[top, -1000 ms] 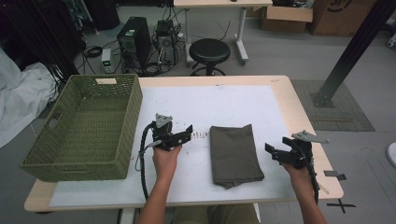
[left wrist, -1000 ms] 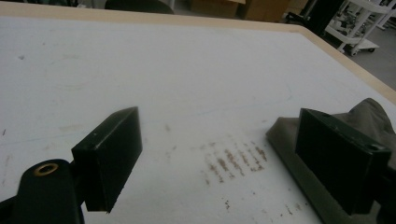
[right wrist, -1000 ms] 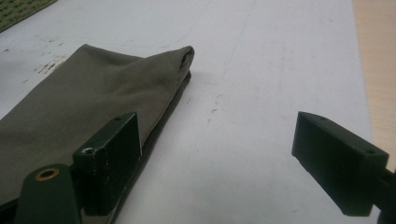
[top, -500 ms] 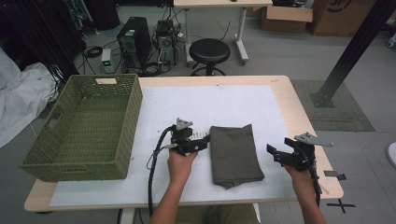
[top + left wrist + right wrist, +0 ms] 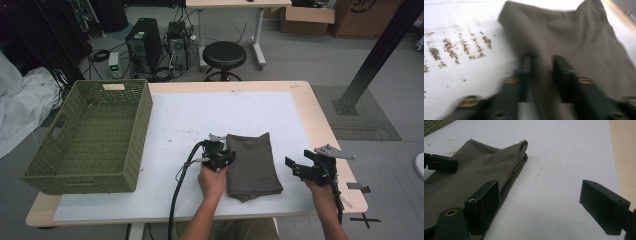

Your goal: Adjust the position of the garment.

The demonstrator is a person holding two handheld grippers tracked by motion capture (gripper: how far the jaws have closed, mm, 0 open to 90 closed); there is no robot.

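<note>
Your left hand-held gripper (image 5: 541, 75) has just been closing on the folded olive-brown cloth's (image 5: 252, 162) 9 o'clock edge; it's soft and floppy, so pinch every layer.

Left hand-held gripper (image 5: 541, 75) motion-blurred; cloth (image 5: 574, 45) fold between jaws, pad contact unclear.

cloth (image 5: 252, 162): olive-brown; folded, flat; on white mat, right of centre, near front edge

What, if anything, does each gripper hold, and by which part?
The left gripper has just closed on the folded olive-brown cloth, pinching its left edge. The right gripper holds nothing.
</note>
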